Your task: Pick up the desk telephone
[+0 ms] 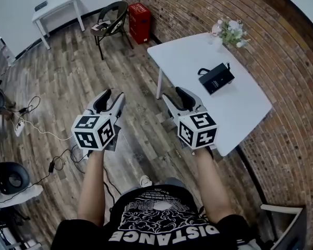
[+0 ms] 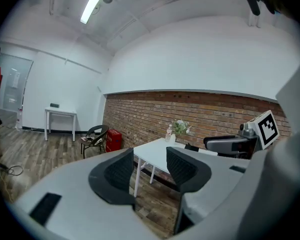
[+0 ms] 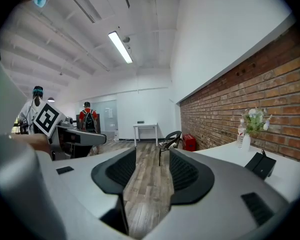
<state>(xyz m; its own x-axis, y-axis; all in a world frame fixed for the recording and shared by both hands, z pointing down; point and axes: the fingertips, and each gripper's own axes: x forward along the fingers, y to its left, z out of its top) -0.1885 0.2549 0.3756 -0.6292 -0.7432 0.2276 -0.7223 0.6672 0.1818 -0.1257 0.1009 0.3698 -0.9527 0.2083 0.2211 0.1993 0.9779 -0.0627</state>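
A black desk telephone (image 1: 216,77) with its cord lies on the white table (image 1: 240,105) by the brick wall; in the right gripper view the telephone (image 3: 260,164) shows at the right edge. My left gripper (image 1: 111,99) is held out over the wooden floor, left of the table, open with nothing between its jaws. My right gripper (image 1: 177,98) hovers near the table's near-left edge, also open and empty, well short of the telephone. From the left gripper view the table (image 2: 157,151) shows beyond the jaws, and the gripper (image 2: 150,169) has a clear gap.
A vase of flowers (image 1: 228,31) stands at the table's far corner. A black chair (image 1: 110,21) and a red box (image 1: 139,21) sit by the wall beyond. Cables (image 1: 47,137) trail on the floor at left. A small white table (image 1: 55,9) is far back. People (image 3: 87,120) stand far off.
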